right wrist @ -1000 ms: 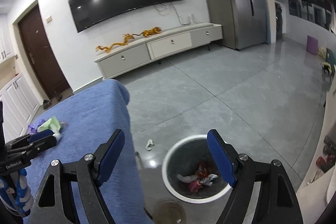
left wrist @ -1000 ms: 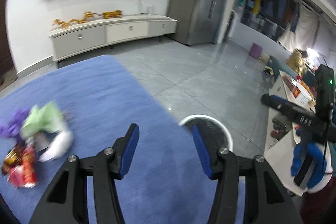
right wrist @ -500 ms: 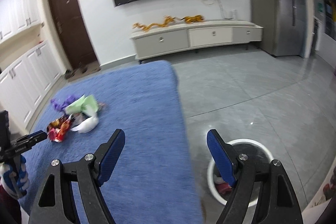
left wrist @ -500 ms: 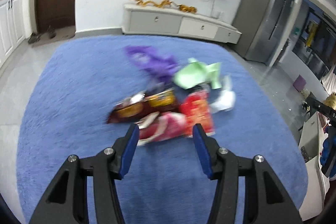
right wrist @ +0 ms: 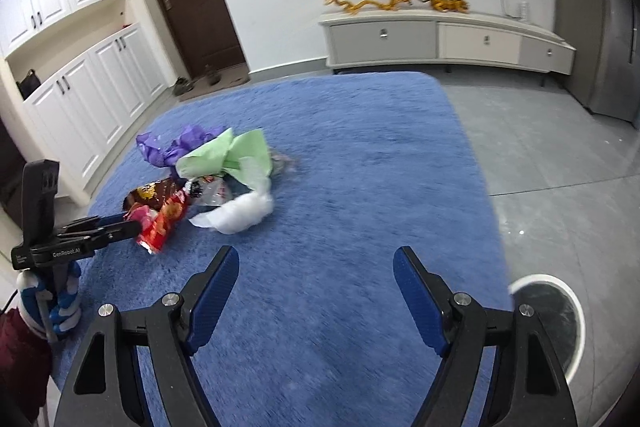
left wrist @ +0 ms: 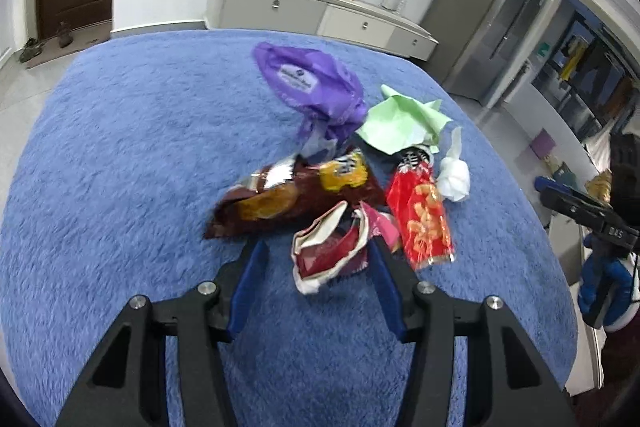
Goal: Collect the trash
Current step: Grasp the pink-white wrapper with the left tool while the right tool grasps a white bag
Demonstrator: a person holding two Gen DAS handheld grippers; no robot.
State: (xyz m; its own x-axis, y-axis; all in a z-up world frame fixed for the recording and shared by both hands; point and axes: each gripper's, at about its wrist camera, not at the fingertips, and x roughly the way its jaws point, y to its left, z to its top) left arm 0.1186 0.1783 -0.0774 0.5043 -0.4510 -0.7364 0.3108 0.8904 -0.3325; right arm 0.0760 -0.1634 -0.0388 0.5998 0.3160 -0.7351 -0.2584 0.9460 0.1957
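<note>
1. A second ago both views faced the floor and the bin; now both have swung round to the blue table [left wrist: 120,155], and the trash pile [left wrist: 340,179] fills the middle of the left view.
2. The left gripper [left wrist: 316,267] has come down on the near end of the pile. Its jaws stand part open, one on each side of a torn red-and-white wrapper [left wrist: 328,255], and we see no squeeze on it yet.
3. The right gripper [right wrist: 316,279] hangs over bare table, jaws wide apart and empty, well short of the pile.
4. We judge a fresh pickup is about to start: the wrapper is lined up and only needs closing on.
5. Behind the wrapper lie a brown snack bag [left wrist: 280,203], a red packet [left wrist: 424,219], a white wad [left wrist: 454,179], green paper [left wrist: 400,127] and a purple bag [left wrist: 312,83], all touching or overlapping, so a neighbour may drag along.
6. The bin [right wrist: 560,323] sits on the floor just past the table's right edge, near the right gripper.
7. The table is open all round the pile, so both grippers have free room; the carry to the bin must clear that right edge.
</note>
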